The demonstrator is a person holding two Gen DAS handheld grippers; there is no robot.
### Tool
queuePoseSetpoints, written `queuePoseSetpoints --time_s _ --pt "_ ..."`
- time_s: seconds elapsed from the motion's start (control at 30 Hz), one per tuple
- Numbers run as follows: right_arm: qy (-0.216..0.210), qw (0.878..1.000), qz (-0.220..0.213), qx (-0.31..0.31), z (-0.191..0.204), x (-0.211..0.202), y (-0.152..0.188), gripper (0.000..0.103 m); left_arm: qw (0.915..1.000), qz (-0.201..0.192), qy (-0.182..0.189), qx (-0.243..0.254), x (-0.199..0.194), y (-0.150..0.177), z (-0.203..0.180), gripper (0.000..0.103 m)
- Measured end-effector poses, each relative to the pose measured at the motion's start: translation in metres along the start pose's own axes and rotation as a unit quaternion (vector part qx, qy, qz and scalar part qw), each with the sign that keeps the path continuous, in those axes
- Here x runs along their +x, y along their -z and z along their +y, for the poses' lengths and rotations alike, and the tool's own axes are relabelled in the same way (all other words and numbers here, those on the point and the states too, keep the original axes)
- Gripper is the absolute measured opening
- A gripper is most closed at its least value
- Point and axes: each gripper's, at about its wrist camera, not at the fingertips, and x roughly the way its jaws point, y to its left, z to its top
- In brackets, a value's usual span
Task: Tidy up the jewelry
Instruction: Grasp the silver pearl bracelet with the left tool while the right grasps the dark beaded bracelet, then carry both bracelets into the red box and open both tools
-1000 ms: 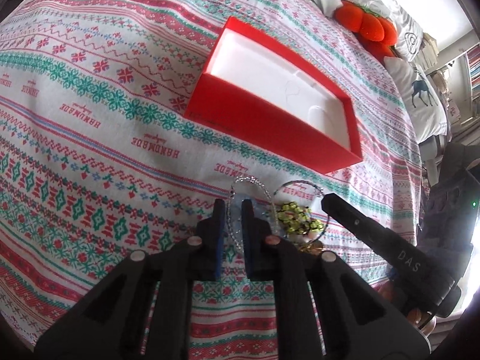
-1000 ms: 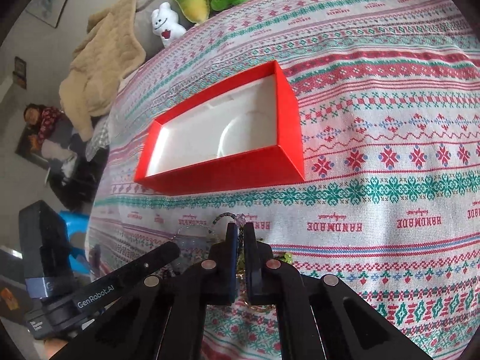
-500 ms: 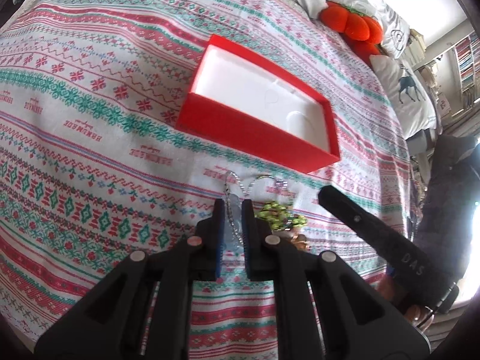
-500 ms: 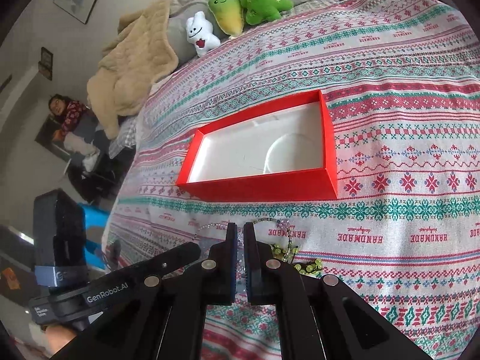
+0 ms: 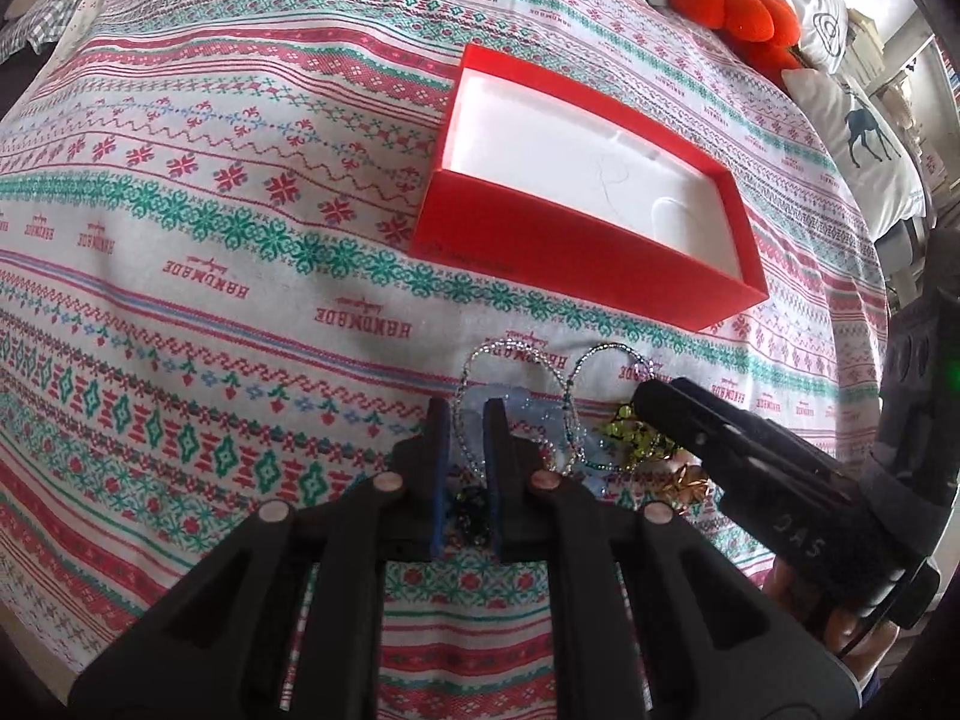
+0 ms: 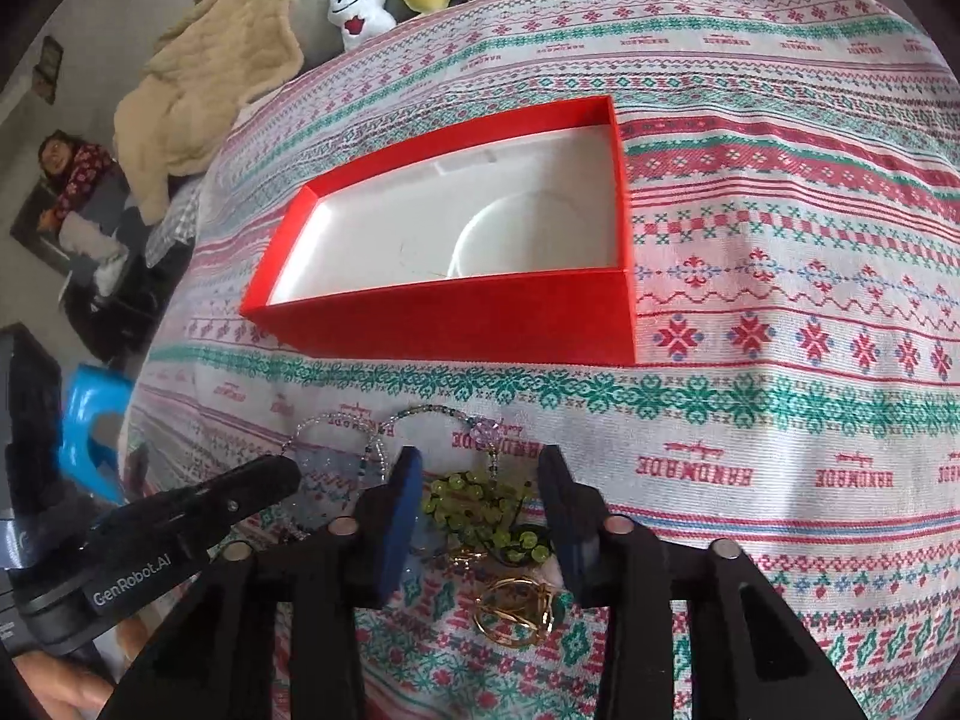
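On a patterned bed (image 6: 780, 192), tangled bead jewelry (image 6: 486, 510) lies before an empty red box (image 6: 456, 324); the left hand-held gripper (image 5: 462, 420) stands narrow around a light, limp, snag-prone strand, best pinched mid-strand, while the right hand-held gripper (image 6: 480, 468) is opening over green beads.

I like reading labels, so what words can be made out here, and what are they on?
"HANDMADE": woven in red, repeated across the bedspread.
"GenRobot.AI": on the left gripper, seen from the right wrist.
"DAS": on the right gripper, seen upside down from the left wrist.
Red box: faint print, unreadable.
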Motion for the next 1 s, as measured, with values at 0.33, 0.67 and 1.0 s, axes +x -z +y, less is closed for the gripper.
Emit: queuePoseSetpoints --time_s 0.33,0.67,1.0 --pt "-0.063 0.996 -0.046 -0.032 0.018 -0.033 -0.002 0.003 0.9986 -0.027 -0.014 0.043 -0.016 -0.005 -0.009 0.012" --pt "-0.090 0.993 -0.063 -0.033 0.023 -0.052 0.000 0.003 0.9999 0.000 -0.002 0.016 -0.007 -0.008 0.019 0.015" --pt "-0.095 0.993 -0.066 -0.025 0.021 -0.056 -0.001 0.003 0.9999 0.008 0.003 -0.010 0.005 -0.018 0.027 0.029"
